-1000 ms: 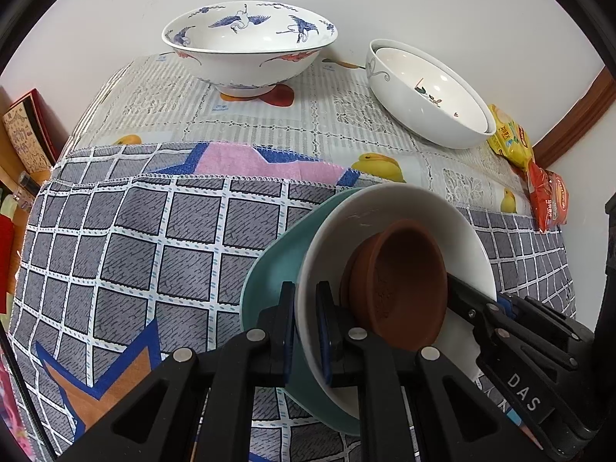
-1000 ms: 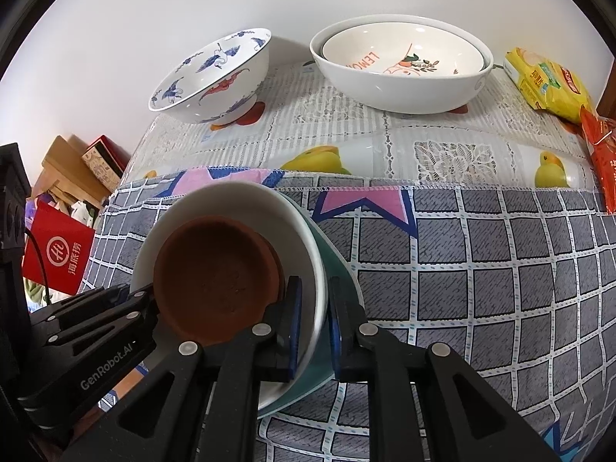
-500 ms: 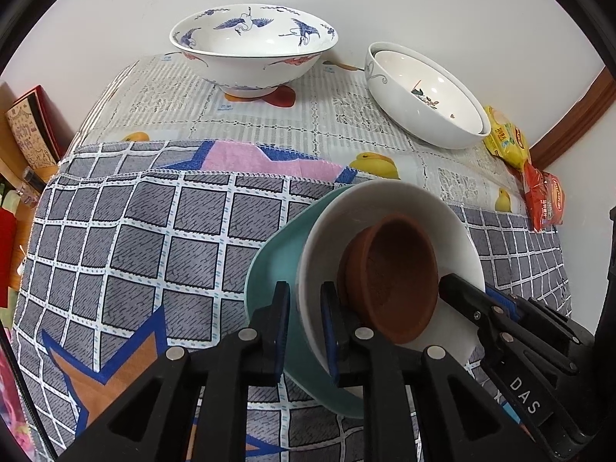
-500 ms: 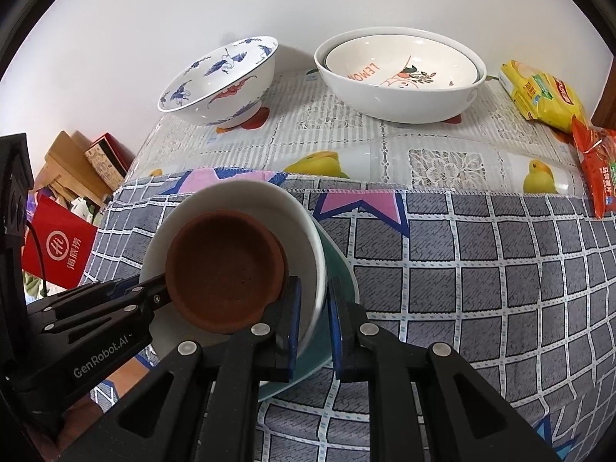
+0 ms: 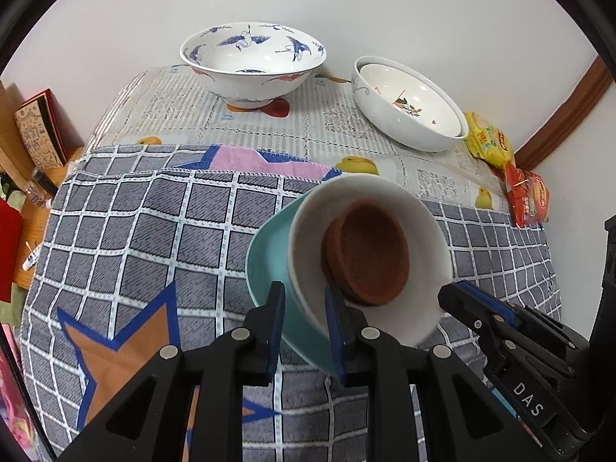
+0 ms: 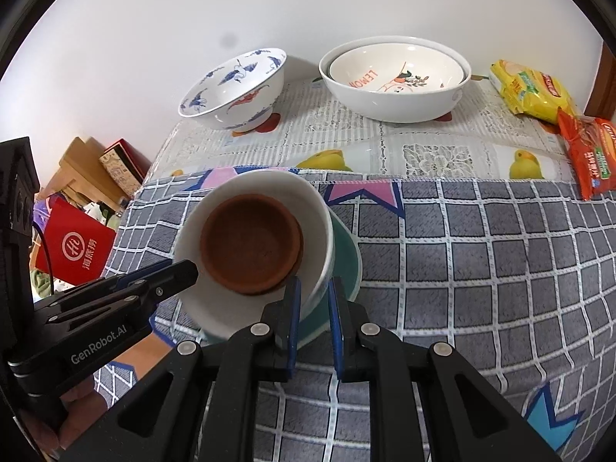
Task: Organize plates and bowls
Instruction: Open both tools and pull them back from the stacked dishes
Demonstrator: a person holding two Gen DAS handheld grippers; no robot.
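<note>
Left wrist view: left hand-held gripper (image 5: 304,327) straddles the near rim of the stack, teal plate (image 5: 269,254) under white bowl (image 5: 423,231) with brown saucer (image 5: 369,254) nested inside. Its jaws are opening with both rims between them; gaps show beside the pads, so no pinch. The stack tilts with its open face toward the right of the frame, over the grey checked cloth (image 5: 134,231) on the desk. The right hand-held gripper (image 5: 446,296) enters from the lower right with its tips at the bowl's far rim; contact is hidden. At the back a blue crane bowl (image 5: 254,65) stands upright, and a white nested bowl pair (image 5: 408,107) looks tilted. Only this view shows the pen-like items at the left edge, too small to make out.

Right wrist view: right hand-held gripper (image 6: 312,323) has narrow jaws around the white bowl (image 6: 254,192) rim and teal plate (image 6: 346,261); whether they pinch, cannot tell. The brown saucer (image 6: 250,246) sits off-centre, toward the gripper side. The left hand-held gripper (image 6: 188,273) comes in from the left, its jaws edge-on. Only here is the red bag (image 6: 73,246) seen whole, along with the "LEMON" print in the inner back bowl (image 6: 396,73). The snack packets (image 6: 531,88) are partly cut off at the right.
</note>
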